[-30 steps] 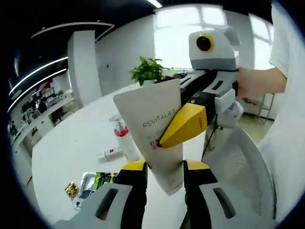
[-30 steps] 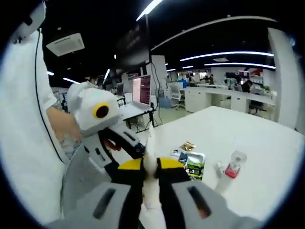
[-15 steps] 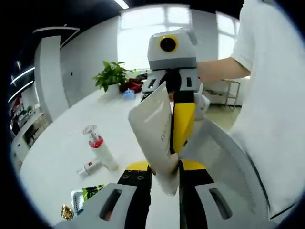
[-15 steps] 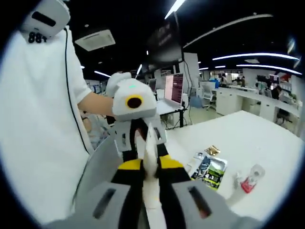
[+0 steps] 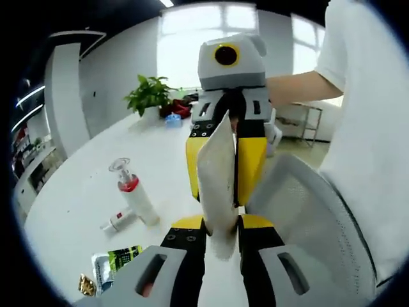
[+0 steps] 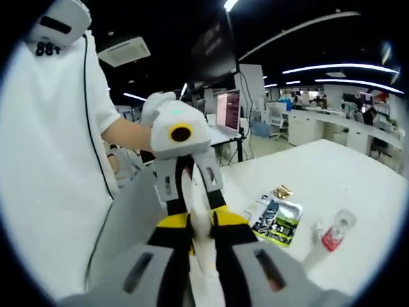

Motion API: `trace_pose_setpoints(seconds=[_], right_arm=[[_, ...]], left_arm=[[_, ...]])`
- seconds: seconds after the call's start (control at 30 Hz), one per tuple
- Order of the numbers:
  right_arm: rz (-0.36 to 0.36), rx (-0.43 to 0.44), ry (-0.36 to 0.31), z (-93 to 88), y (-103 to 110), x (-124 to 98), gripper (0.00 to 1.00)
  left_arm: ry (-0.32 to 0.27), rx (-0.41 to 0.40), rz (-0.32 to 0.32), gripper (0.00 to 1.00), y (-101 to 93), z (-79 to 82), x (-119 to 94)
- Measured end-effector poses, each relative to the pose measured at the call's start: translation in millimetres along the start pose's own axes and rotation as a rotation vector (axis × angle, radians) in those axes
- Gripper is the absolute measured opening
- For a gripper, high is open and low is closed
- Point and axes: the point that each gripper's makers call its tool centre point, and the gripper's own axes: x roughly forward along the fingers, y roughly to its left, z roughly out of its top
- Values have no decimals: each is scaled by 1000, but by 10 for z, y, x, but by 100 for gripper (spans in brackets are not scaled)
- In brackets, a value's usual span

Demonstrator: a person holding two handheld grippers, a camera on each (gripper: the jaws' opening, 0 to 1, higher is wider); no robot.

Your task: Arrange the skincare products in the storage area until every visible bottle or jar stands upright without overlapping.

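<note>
Matt white plastic tube (image 5: 217,179), smooth white table (image 5: 83,192)

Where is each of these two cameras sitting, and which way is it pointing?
Left gripper view: rides on the left gripper, looking along its jaws at the white tube they pinch, the right gripper facing it, and a forearm.
Right gripper view: rides on the right gripper, looking back at the left gripper and the person's shirt.
Shared: the tube, white table, pump bottle and sachets.
</note>
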Motion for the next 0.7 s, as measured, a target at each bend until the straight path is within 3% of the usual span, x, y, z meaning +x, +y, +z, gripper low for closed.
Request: trace_pose_setpoints(seconds=[0.3, 0.7], right_arm=[[-99, 81, -6, -192, -221, 32, 17], [-182, 167, -11, -396, -399, 76, 21]], left_arm=[[-8, -56, 20, 15, 156, -155, 169], [24, -70, 30, 15, 277, -357, 320]])
